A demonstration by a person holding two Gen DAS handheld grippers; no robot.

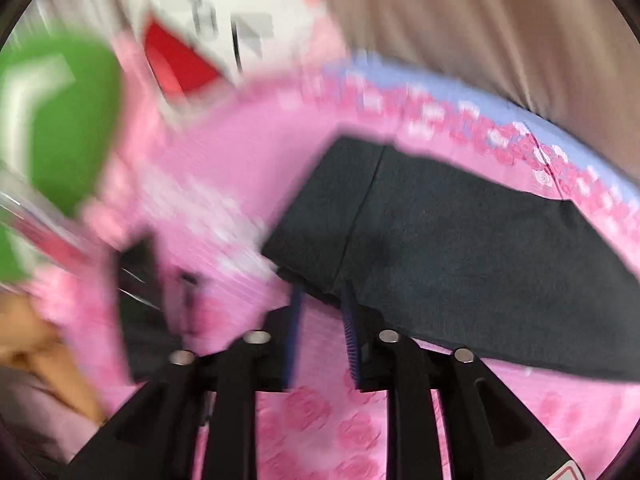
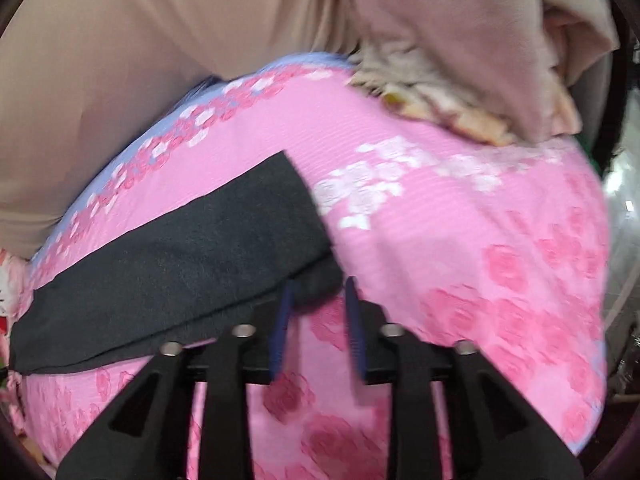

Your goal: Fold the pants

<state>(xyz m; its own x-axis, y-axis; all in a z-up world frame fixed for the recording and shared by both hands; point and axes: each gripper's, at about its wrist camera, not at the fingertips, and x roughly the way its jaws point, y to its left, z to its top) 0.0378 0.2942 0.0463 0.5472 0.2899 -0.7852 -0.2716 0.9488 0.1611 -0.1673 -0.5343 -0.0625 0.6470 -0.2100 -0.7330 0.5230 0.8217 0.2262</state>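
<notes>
The dark grey pants (image 1: 440,248) lie as a folded band across a pink rose-print bed cover (image 1: 312,420). My left gripper (image 1: 322,292) has its blue-padded fingers at the near left corner of the pants, with a gap between them; the cloth edge sits at the tips. In the right wrist view the pants (image 2: 180,256) stretch to the left, and my right gripper (image 2: 320,284) has its fingers apart at their near right corner, cloth edge between the tips. Both views are motion-blurred.
A beige curtain (image 2: 160,40) hangs behind the bed. A heap of beige and floral cloth (image 2: 460,92) lies at the far right of the cover (image 2: 480,280). A green and white object (image 1: 52,120) and a red and white one (image 1: 188,56) sit at left.
</notes>
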